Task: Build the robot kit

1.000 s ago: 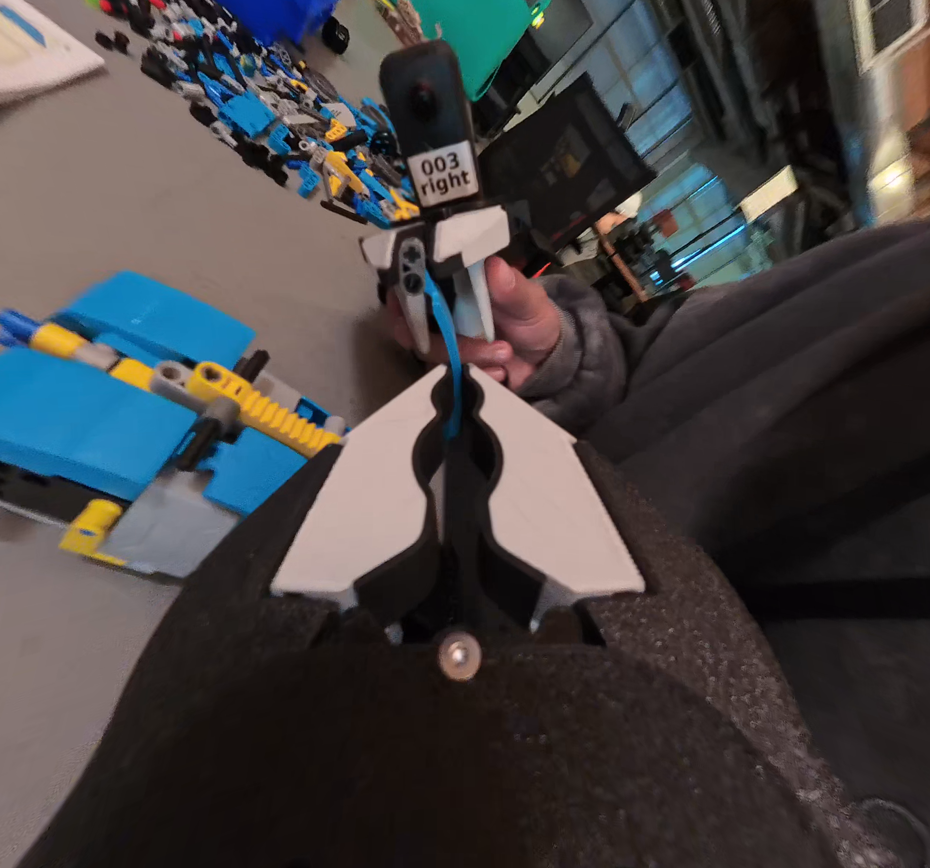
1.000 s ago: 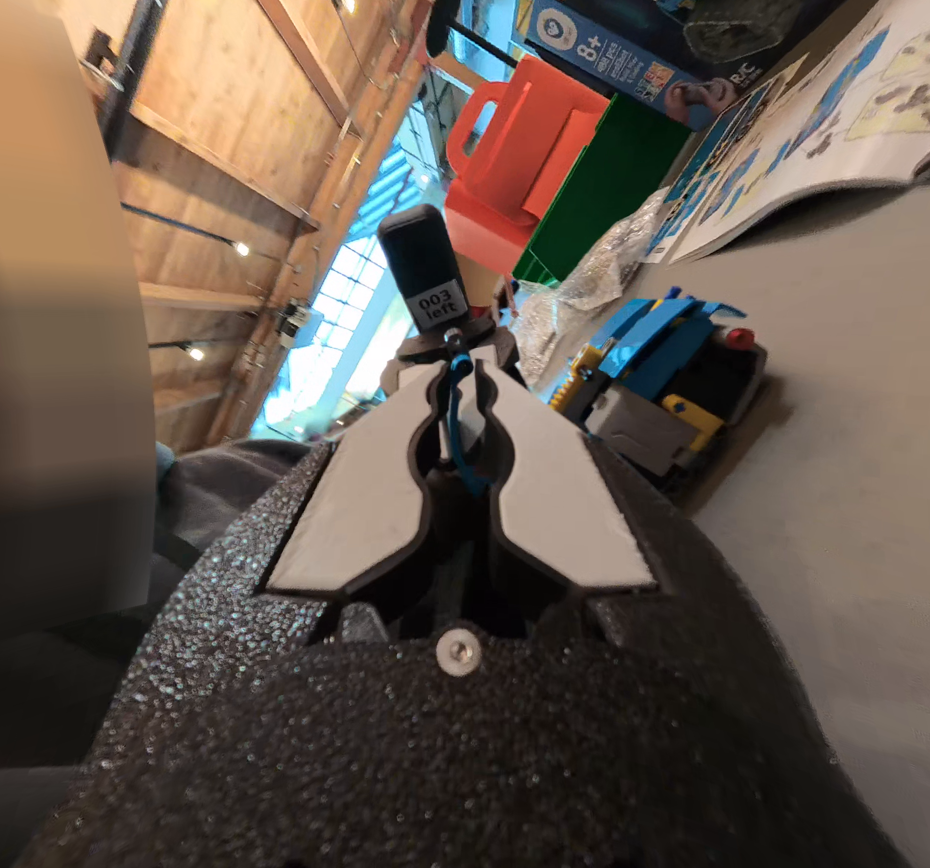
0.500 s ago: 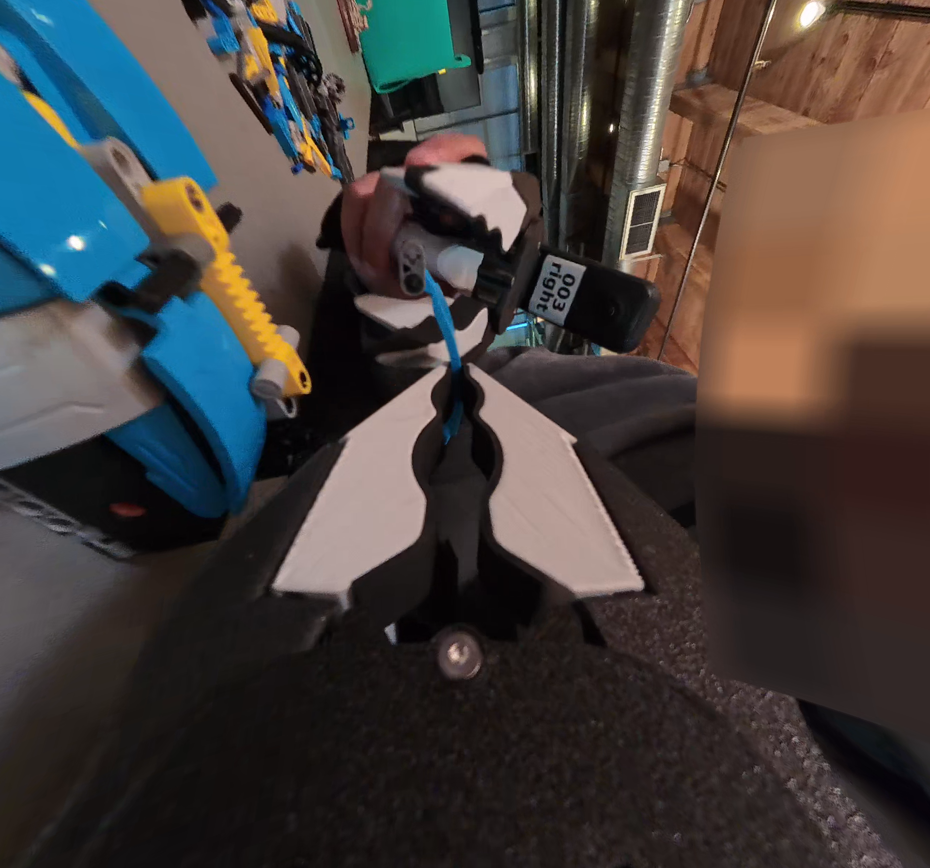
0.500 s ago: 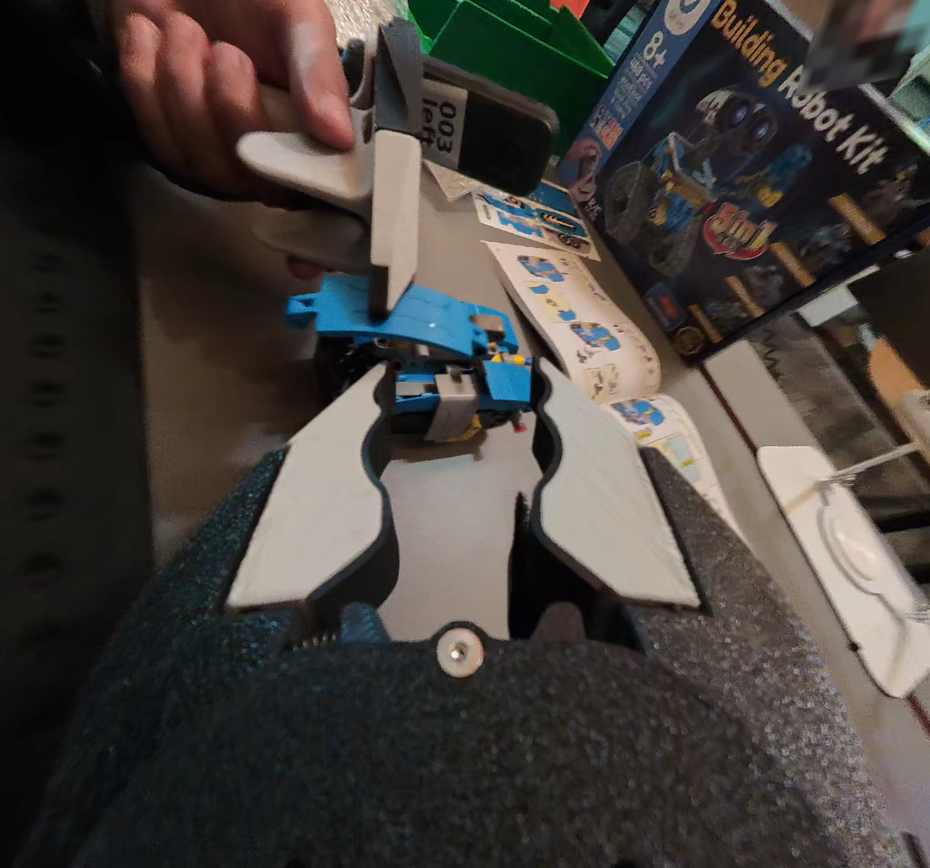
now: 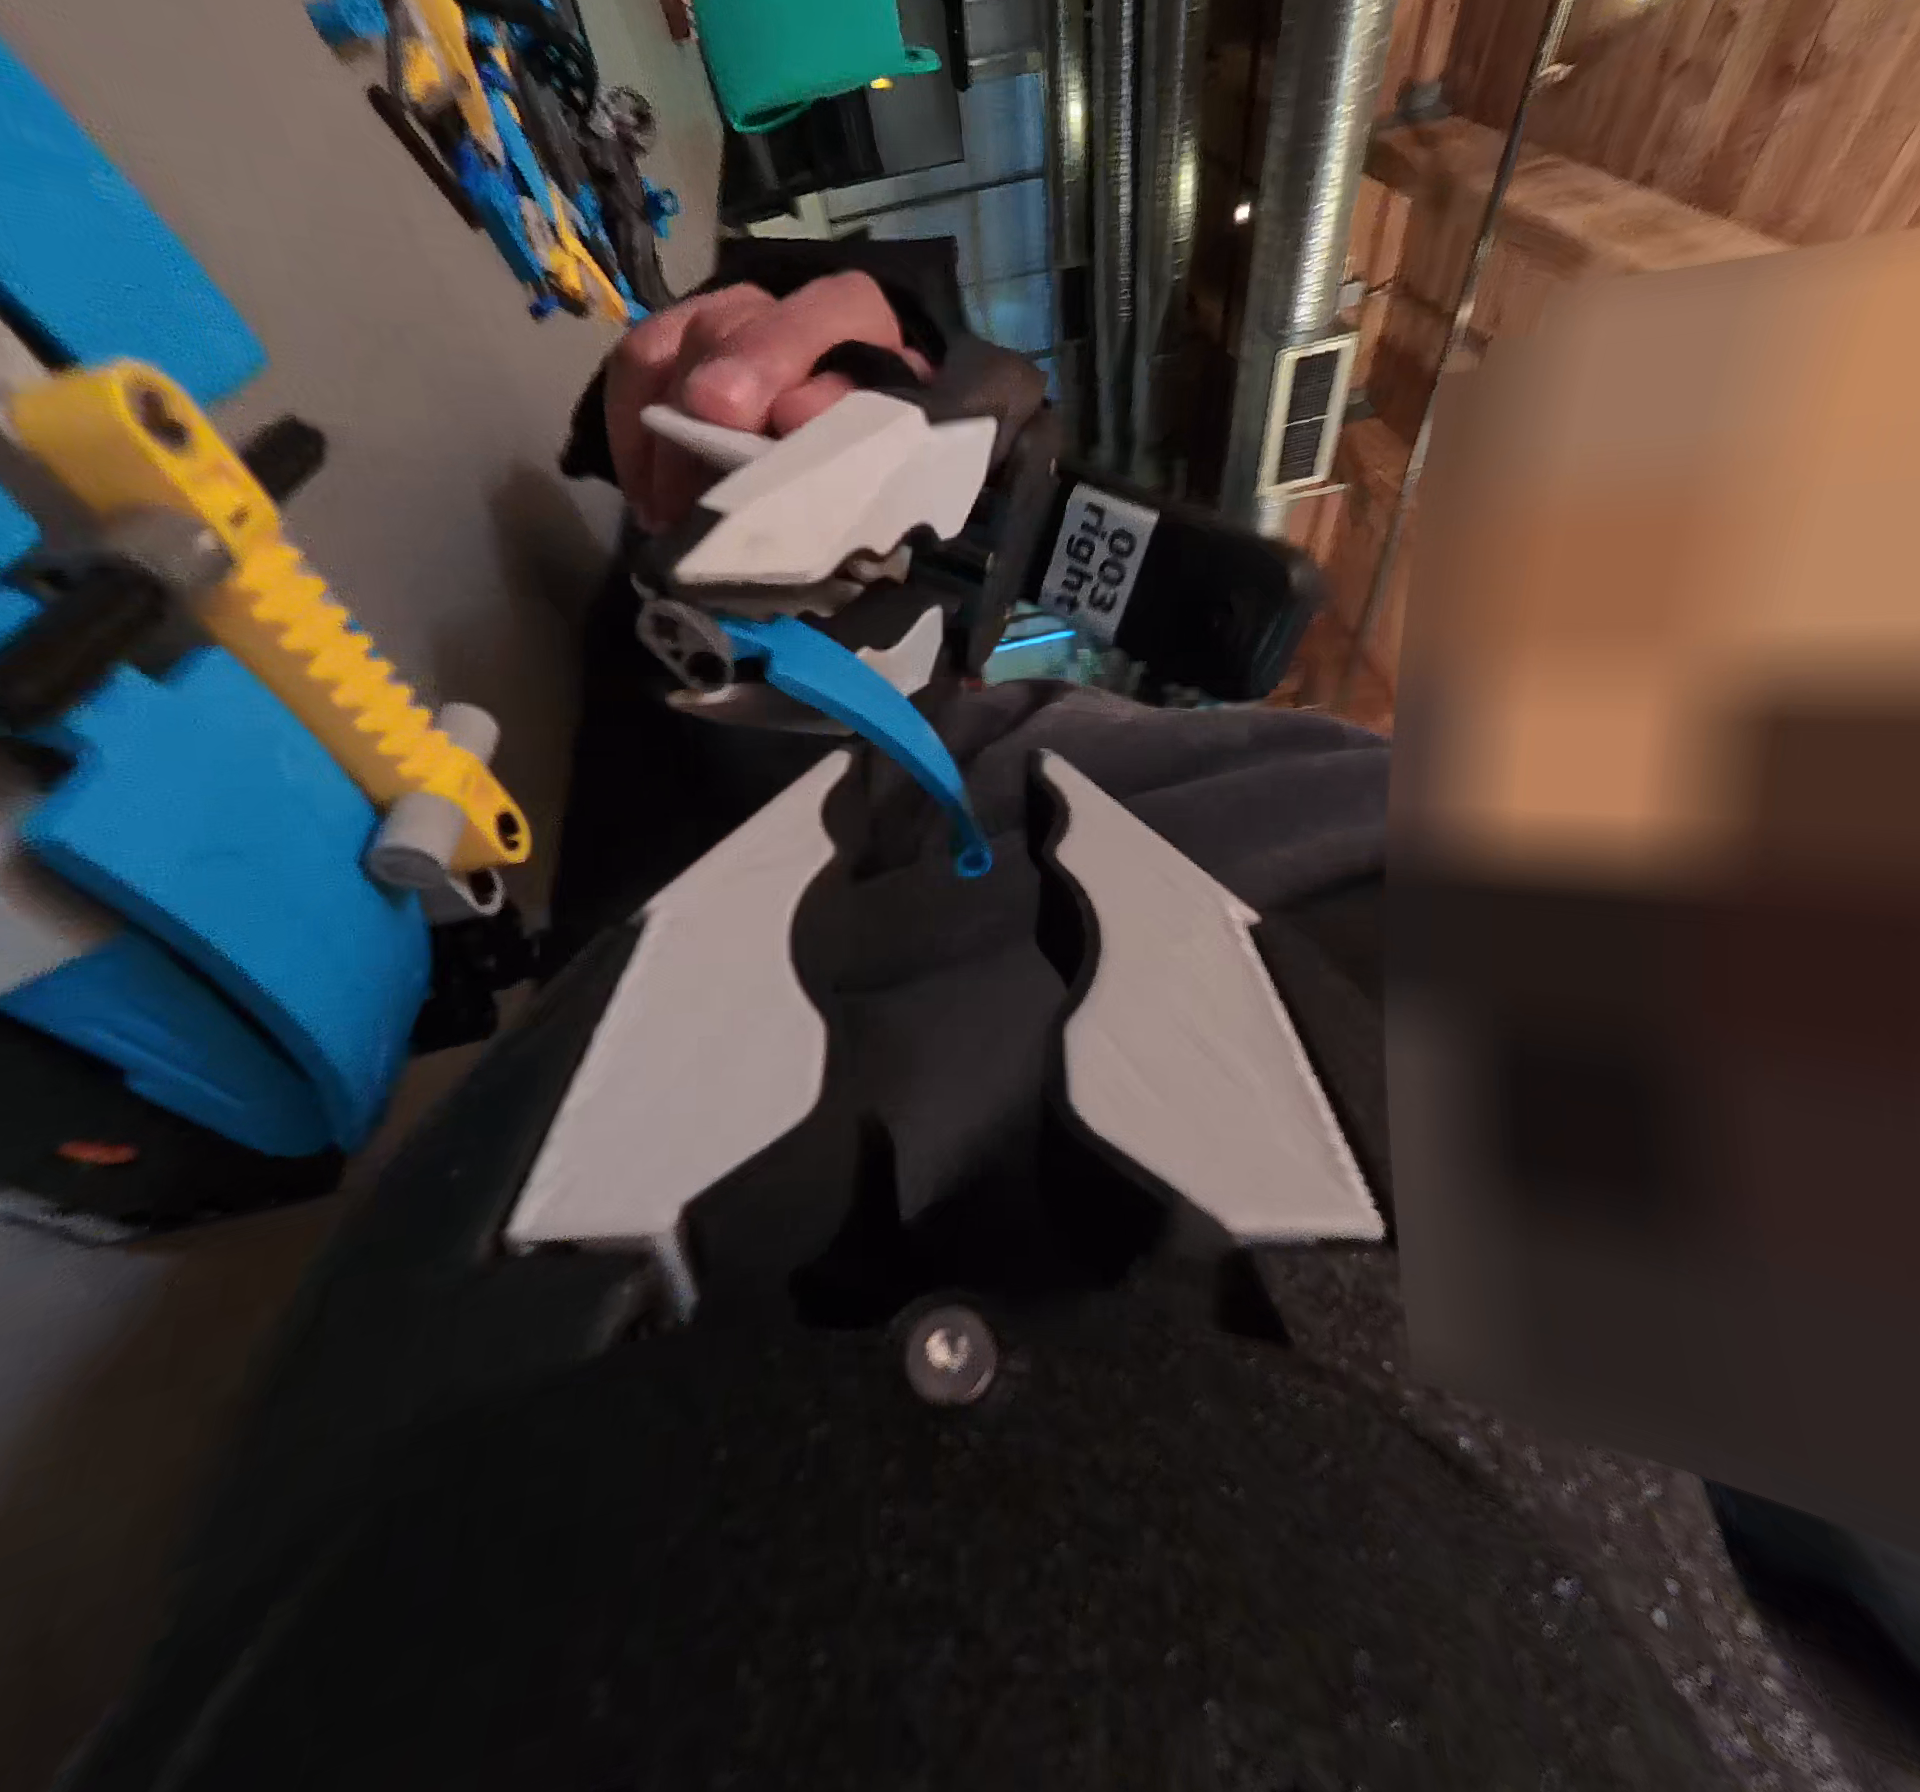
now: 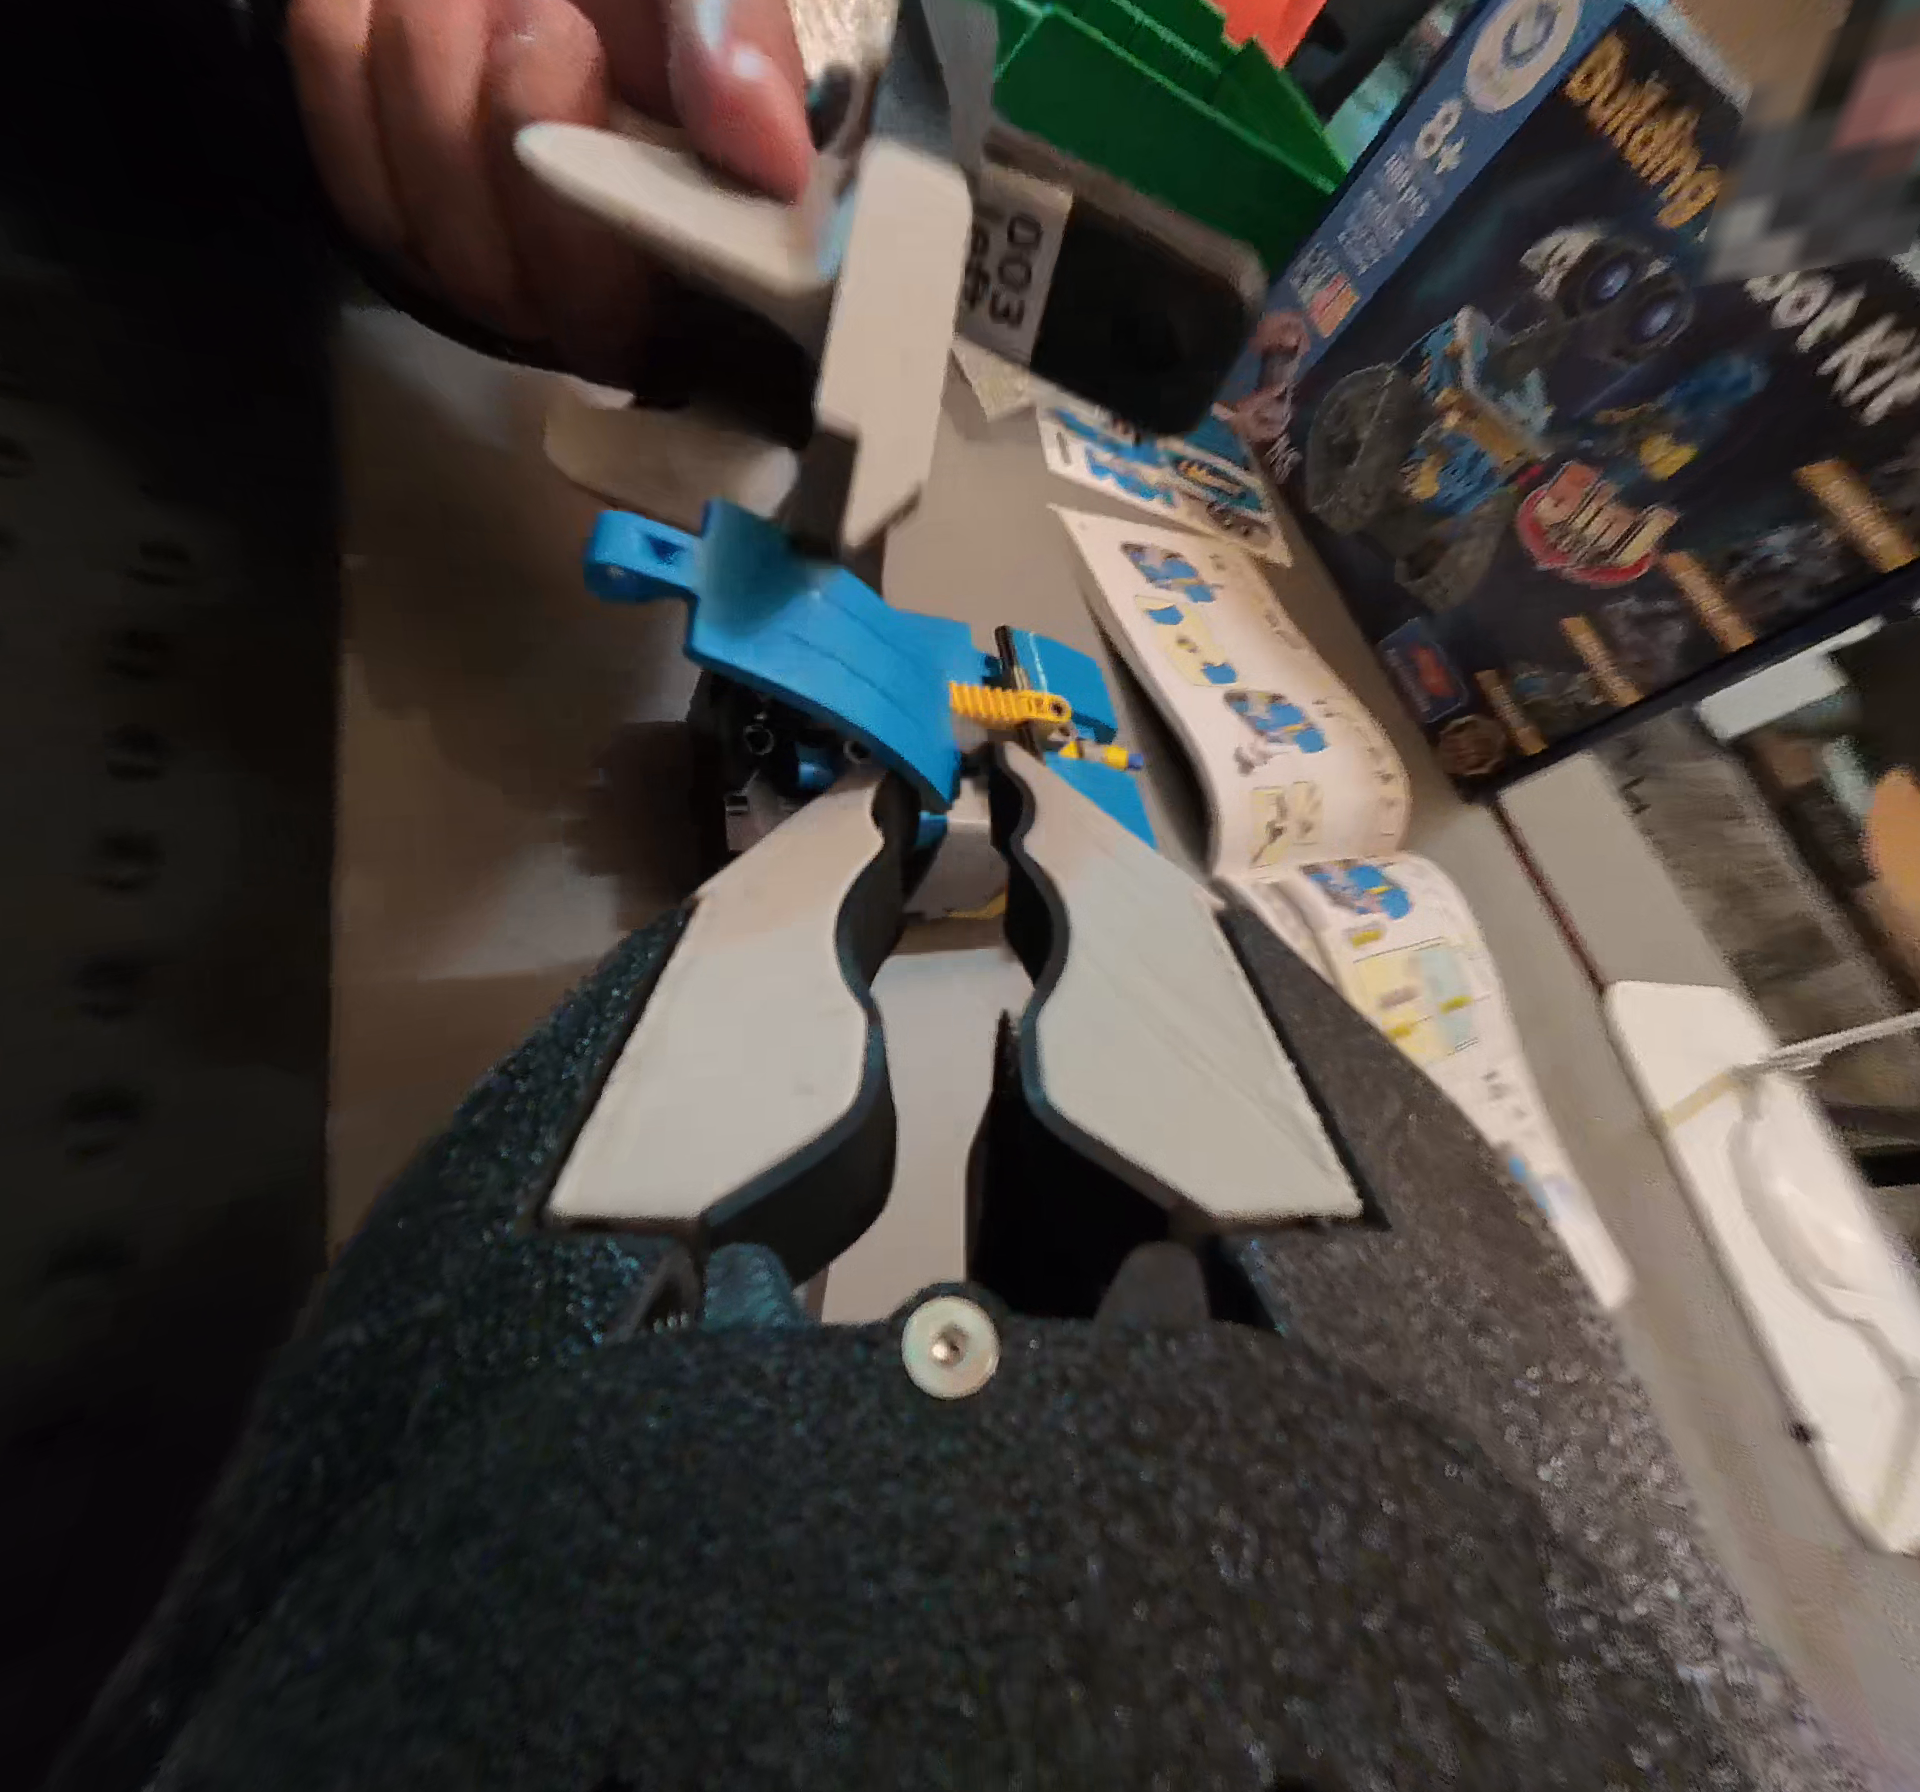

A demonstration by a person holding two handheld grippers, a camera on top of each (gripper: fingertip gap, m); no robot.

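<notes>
Could lose the blue curved panel [image 6: 821,641] to a slip: pinched by the right gripper [image 6: 940,781] at one end only, by the grey connector [image 5: 686,641], with the whole curved length sticking out unsupported. Any knock on the free end would likely lever it round or out of the fingers

Could also end in a clash of tools: left gripper [image 5: 940,766] spread wide and very close, one finger on each side of the panel's free tip. Not touching it, as far as the left wrist view shows. Closing off-centre there would probably catch only the thin edge and twist the piece. Motion blur in both views, so exact contact hard to judge

Held up off the desk [image 6: 468,807], near the blue and grey model vehicle [image 5: 208,859] with its yellow toothed rack [image 5: 312,641]; if dropped, would probably land on or beside it

Farther off, an open instruction booklet [image 6: 1247,693] and a dark printed box [image 6: 1558,392] on one side, a heap of loose parts [image 5: 499,80] on the other
</notes>
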